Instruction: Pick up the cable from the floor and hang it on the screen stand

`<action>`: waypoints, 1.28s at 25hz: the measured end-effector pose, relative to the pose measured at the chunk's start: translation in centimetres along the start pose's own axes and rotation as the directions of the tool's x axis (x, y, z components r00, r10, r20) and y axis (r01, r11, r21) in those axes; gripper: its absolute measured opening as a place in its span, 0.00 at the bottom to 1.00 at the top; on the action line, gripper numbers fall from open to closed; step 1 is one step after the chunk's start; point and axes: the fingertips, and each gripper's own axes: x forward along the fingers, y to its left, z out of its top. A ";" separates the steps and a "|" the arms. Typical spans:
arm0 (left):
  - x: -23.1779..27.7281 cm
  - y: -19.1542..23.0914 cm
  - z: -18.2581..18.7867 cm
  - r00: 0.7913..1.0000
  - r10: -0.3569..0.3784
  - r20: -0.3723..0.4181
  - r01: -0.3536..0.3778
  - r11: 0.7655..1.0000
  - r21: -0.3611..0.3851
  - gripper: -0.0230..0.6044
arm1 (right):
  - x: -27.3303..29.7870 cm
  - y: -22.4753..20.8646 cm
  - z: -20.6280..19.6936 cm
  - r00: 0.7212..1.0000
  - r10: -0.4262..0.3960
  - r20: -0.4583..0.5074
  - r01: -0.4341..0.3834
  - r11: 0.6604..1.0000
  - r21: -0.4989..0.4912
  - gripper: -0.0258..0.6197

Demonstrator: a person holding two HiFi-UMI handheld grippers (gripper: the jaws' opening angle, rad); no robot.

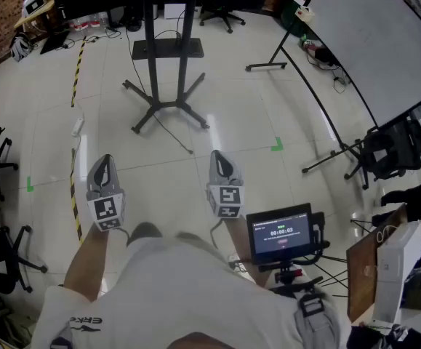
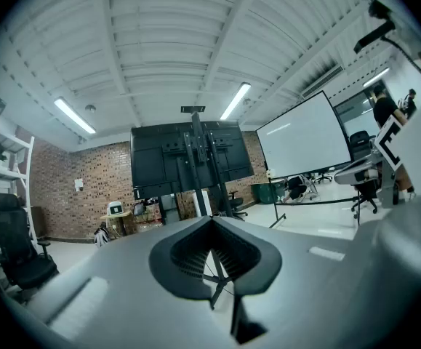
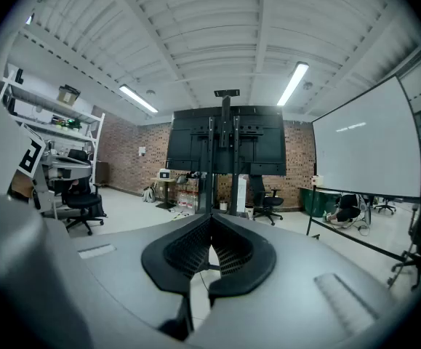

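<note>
We stood with left gripper [image 1: 105, 167] and right gripper [image 1: 219, 162] both closed and empty, the cable [image 1: 175, 135] on the floor [image 1: 254, 122] at twelve o'clock beneath the stand [image 1: 163, 71]; best, we judged, to stoop low, open one, pinch squarely

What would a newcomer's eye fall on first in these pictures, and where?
The black screen stand on its crossed feet stands in the middle of the pale floor, straight ahead. Nearer, the left gripper and the right gripper point at it side by side, both shut and empty. A thin dark cable lies on the floor from the stand's foot towards them.
</note>
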 end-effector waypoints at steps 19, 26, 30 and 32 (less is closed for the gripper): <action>22.7 8.5 -1.6 0.998 -0.063 0.015 0.064 0.997 -0.044 0.04 | 19.1 -0.7 5.5 0.994 -0.105 0.005 0.105 0.987 -0.119 0.06; 31.0 12.8 -2.1 0.996 -0.087 0.018 0.088 0.995 -0.046 0.04 | 27.2 0.2 7.7 0.992 -0.127 0.000 0.126 0.981 -0.147 0.06; 34.0 14.2 -3.1 0.996 -0.087 -0.013 0.086 0.995 -0.048 0.04 | 31.1 0.5 7.2 0.993 -0.116 -0.033 0.110 0.981 -0.159 0.06; 35.2 14.3 -3.2 0.996 -0.084 -0.030 0.082 0.995 -0.047 0.04 | 33.0 0.8 7.8 0.995 -0.094 -0.023 0.090 0.984 -0.153 0.06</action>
